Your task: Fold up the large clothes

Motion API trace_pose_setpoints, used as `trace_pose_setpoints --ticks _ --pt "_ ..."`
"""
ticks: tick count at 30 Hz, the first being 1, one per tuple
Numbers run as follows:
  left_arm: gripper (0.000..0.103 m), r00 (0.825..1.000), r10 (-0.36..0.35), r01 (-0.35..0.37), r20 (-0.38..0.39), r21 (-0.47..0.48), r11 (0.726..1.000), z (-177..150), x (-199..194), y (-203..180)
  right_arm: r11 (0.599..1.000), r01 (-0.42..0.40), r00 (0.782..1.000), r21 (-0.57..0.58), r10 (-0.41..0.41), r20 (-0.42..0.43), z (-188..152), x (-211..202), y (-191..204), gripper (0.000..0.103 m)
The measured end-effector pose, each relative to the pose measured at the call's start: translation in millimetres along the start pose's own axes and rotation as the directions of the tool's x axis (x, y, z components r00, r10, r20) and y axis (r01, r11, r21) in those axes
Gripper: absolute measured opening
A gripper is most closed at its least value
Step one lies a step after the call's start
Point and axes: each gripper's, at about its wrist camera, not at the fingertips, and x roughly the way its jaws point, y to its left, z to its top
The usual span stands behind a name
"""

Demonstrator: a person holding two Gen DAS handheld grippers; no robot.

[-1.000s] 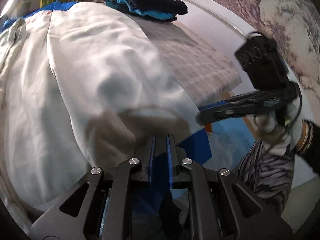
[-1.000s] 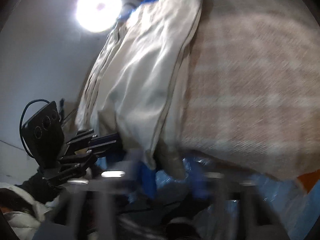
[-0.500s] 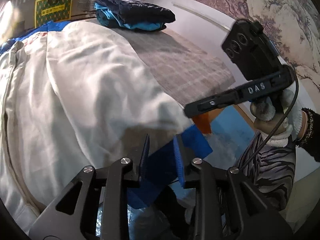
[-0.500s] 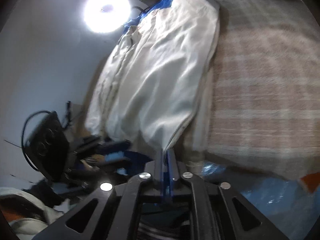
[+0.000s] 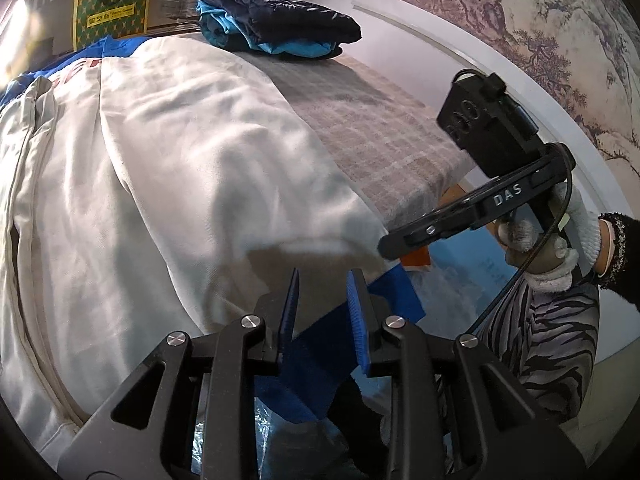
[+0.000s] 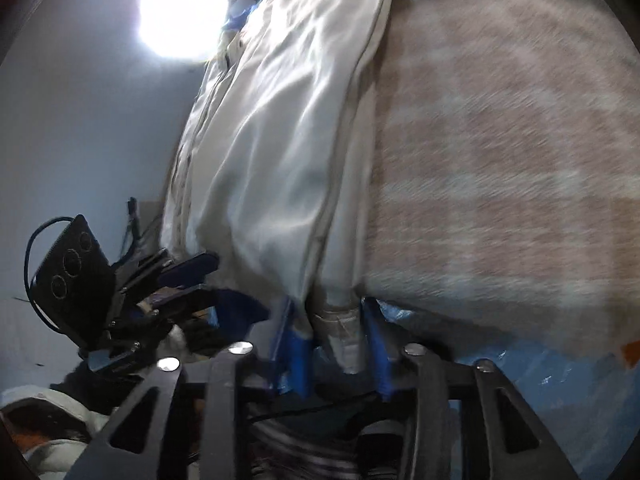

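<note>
Now | left claw [image 5: 322,300] apart (was shut) | right claw [image 6: 326,328] opening around jacket [image 6: 280,160] cuff

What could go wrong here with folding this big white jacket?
The right gripper has its jaws opening around the cuff of the white jacket, so the sleeve may slip free. The left gripper stands open over blue fabric, not the hem, so closing could catch the wrong layer. The jacket's near end overhangs the plaid table and could slide off.
</note>
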Motion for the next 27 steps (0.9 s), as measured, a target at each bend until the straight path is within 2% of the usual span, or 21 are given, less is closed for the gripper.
trace_pose_setpoints --ticks 3,6,8,10,12,18,25,27 --pt "0.024 1.0 -0.007 0.007 0.004 0.02 1.0 0.1 -2.5 -5.0 1.0 -0.03 1.0 -0.003 0.03 0.007 0.0 -2.4 6.9 0.019" --pt "0.024 1.0 -0.02 0.019 0.008 0.038 0.999 0.6 -4.9 -11.7 0.998 -0.07 0.997 0.008 0.069 0.045 -1.0 -11.8 12.4 0.016" --pt "0.024 0.999 -0.045 0.045 0.003 0.035 0.998 2.1 -4.5 -15.9 0.995 -0.093 0.994 0.029 0.091 0.063 -2.1 -11.7 13.9 0.016" --pt "0.038 0.998 -0.07 0.07 0.0 0.03 0.997 3.4 -3.7 -21.4 0.992 -0.114 0.991 0.052 0.11 0.074 -4.2 -13.2 12.8 0.015" --pt "0.043 0.996 -0.093 0.092 0.011 0.042 0.995 3.7 -5.9 -29.7 0.988 -0.138 0.988 0.076 0.132 0.086 -3.0 -13.0 12.8 0.015" --pt "0.044 0.998 -0.07 0.069 0.002 0.117 0.991 1.1 -3.8 -47.4 0.974 -0.212 0.974 0.078 0.204 0.101 9.7 -8.8 31.0 0.015" --pt "0.044 0.999 -0.037 0.037 -0.001 0.062 0.997 3.1 -0.1 -36.0 0.962 -0.261 0.964 0.078 0.256 0.076 24.7 9.1 42.7 0.02" --pt "0.052 1.0 -0.022 0.022 -0.001 0.063 0.998 3.5 0.1 -35.8 0.965 -0.256 0.965 0.065 0.251 0.071 28.4 12.0 47.6 0.02"
